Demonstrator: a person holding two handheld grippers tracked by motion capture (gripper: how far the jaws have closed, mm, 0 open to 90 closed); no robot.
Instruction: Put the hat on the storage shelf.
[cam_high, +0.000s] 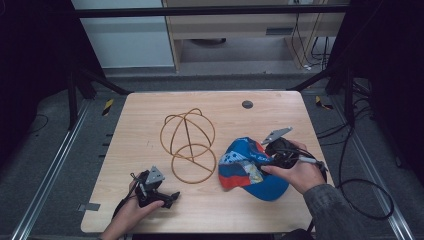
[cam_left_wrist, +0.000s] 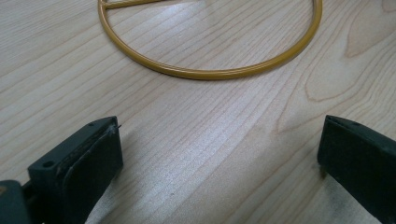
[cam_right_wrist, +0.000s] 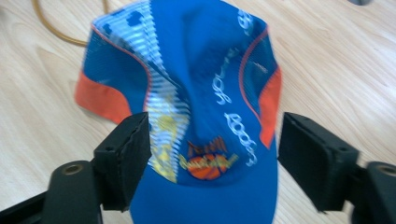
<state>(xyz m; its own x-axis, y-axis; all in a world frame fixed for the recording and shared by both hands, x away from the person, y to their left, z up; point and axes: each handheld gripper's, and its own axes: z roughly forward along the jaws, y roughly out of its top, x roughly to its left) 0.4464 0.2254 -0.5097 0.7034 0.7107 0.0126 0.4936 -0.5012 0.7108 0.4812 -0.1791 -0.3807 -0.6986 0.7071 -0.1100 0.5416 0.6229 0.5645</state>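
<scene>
Item: blue cap (cam_right_wrist: 205, 93) on surface (cam_high: 150, 107), right tongs (cam_right_wrist: 212, 158) wide astride it. Left tongs (cam_left_wrist: 219, 158) wide, empty, nr wire stand (cam_high: 189, 145). Risk: soft fabric may slip if pinched shallow.

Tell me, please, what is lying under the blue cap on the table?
The blue cap lies flat on the wooden table, beside the gold wire stand. Whatever may be under its crown is covered by the fabric. The right claw is open over it.

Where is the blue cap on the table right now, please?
In the high view the blue cap lies on the table's right side, just right of the wire hat stand, under the right gripper.
</scene>
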